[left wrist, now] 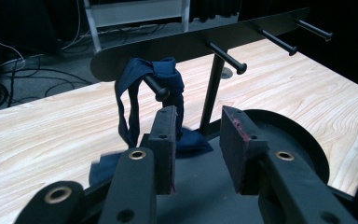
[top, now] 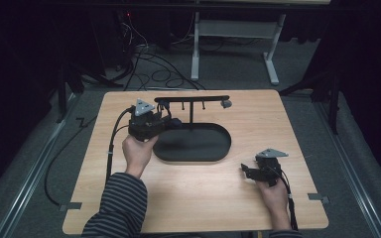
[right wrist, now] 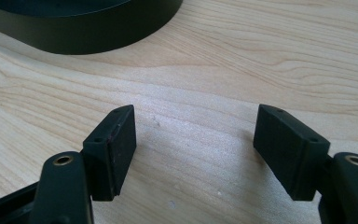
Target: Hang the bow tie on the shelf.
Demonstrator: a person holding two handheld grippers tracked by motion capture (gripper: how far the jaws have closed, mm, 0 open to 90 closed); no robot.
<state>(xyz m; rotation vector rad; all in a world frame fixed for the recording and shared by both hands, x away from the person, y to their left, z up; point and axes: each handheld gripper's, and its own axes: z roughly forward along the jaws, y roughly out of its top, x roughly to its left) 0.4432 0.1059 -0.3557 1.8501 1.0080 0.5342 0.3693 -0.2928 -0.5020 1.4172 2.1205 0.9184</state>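
Observation:
A dark blue strip of cloth (left wrist: 130, 88) hangs looped over the leftmost peg (left wrist: 156, 88) of a black rack bar (left wrist: 191, 42), and its lower end lies on the black oval tray (left wrist: 307, 144). My left gripper (left wrist: 198, 123) is open just in front of the cloth, with nothing between its pads. In the high view the left gripper (top: 167, 120) sits at the rack's left end (top: 193, 99), above the tray's (top: 193, 159) left rim. My right gripper (right wrist: 193, 140) is open wide over bare wood, near the tray wall (right wrist: 84, 32). In the high view the right gripper (top: 245, 171) rests at the table's front right.
Other pegs (left wrist: 228, 58) stick out bare along the bar. A small grey object (top: 225, 103) hangs at the bar's right end. The wooden table (top: 203, 198) ends near the person's striped sleeve (top: 121, 203). Cables and a white frame (top: 233, 29) lie on the floor beyond.

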